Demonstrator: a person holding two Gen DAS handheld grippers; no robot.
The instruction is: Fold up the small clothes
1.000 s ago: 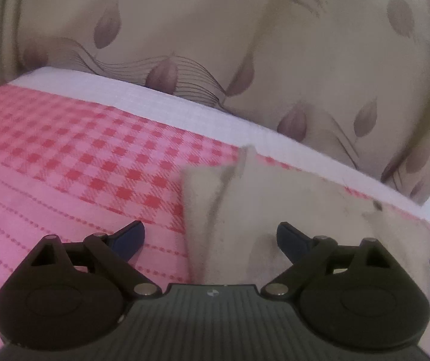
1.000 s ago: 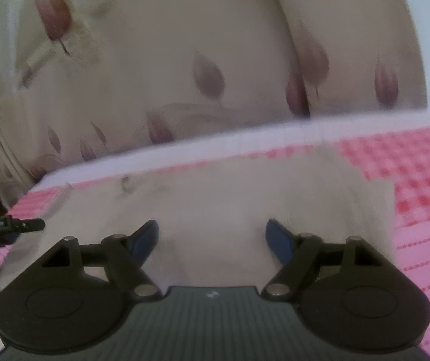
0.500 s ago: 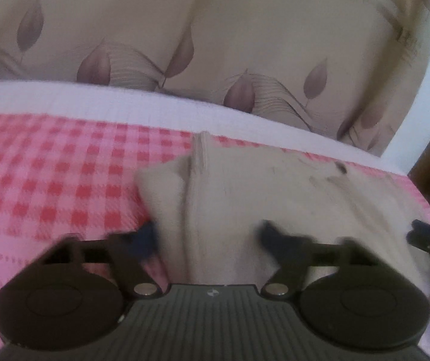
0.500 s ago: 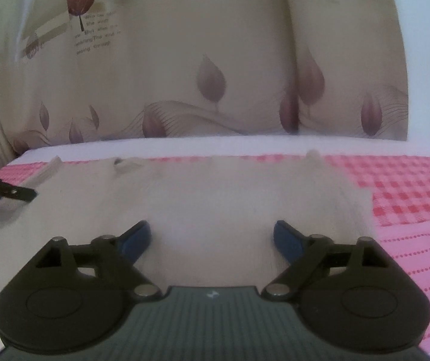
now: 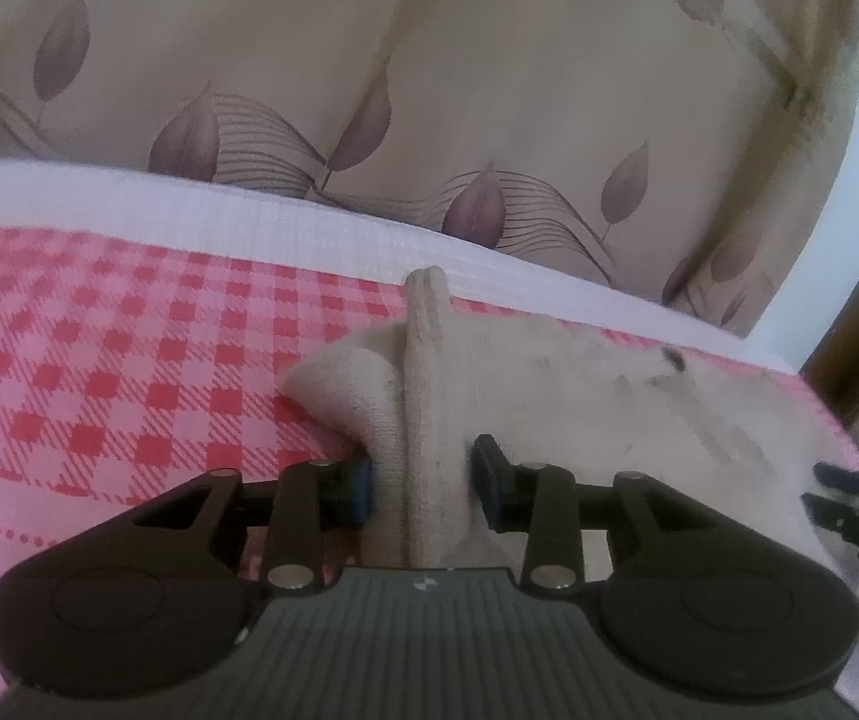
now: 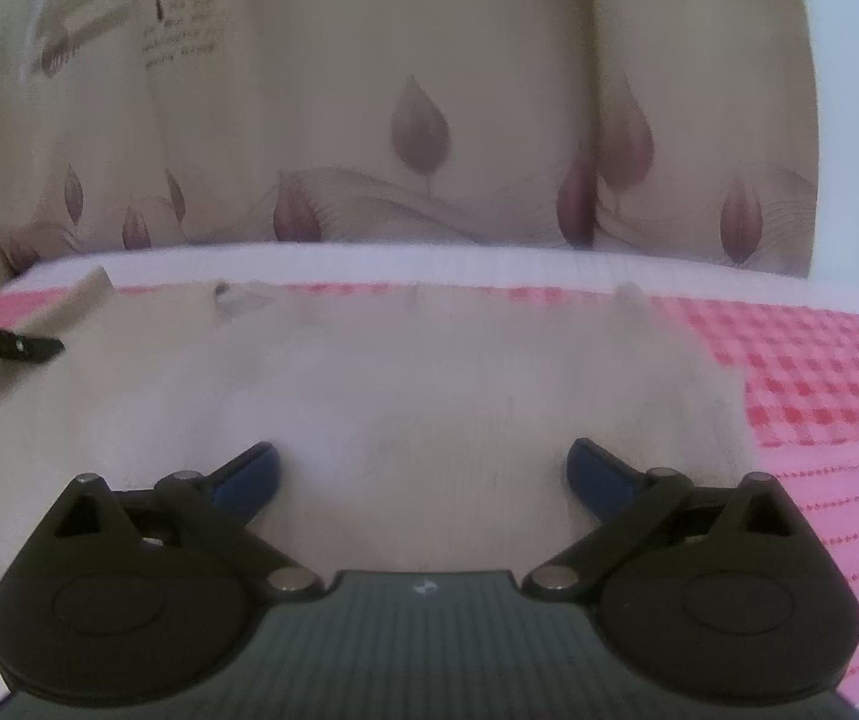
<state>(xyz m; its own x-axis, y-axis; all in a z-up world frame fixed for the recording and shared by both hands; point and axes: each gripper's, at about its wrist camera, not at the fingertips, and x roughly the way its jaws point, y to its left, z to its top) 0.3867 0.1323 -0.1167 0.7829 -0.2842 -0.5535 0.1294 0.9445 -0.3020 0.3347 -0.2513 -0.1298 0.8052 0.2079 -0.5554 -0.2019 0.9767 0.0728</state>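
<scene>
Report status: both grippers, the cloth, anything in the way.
Left gripper has just been closing, pads pinching a ridge of the beige cloth. Right gripper has just been opening, wide over the cloth, gripping nothing. Nothing in the way.

Both wrist views low, close, sharing garment (image 5: 549, 396).

A bed (image 5: 99, 372) spread with a pink-and-red checked sheet, white along its far edge. Behind it hangs a beige curtain (image 5: 489, 90) printed with mauve leaves.
</scene>
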